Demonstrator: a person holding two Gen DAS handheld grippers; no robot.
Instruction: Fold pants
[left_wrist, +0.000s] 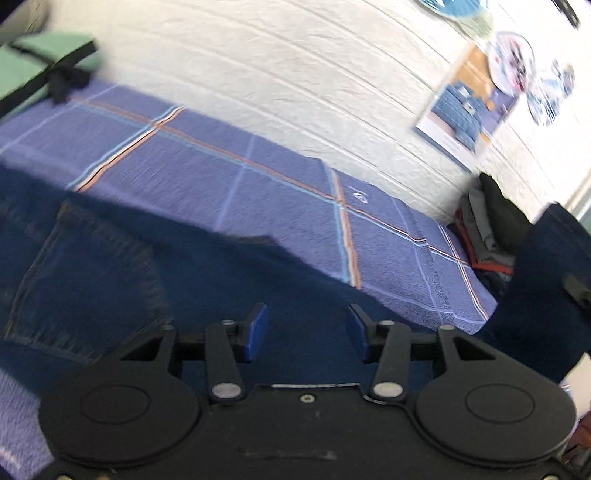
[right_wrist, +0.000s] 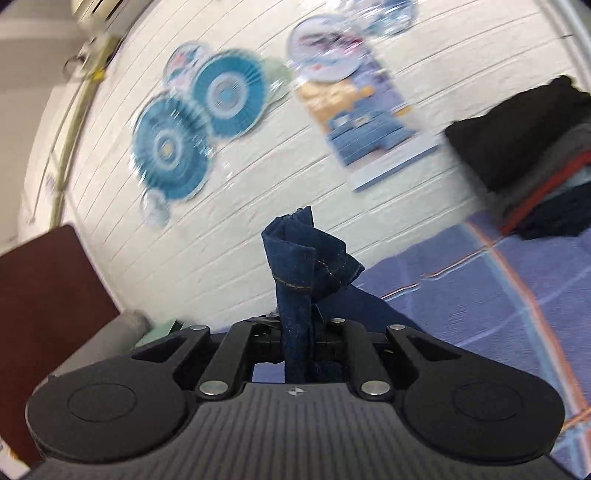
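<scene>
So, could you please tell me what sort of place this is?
Probably a bedroom: a bed under a purple checked blanket, a stack of folded clothes against the white wall, and paper fans pinned up as decoration.

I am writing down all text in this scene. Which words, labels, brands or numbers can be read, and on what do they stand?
No text can be read.
Poster on the wall: print too blurred.
Round wall decorations: no legible words.
Bed cover: a small white logo mark, too blurred to read.
Jeans: no label visible.
</scene>
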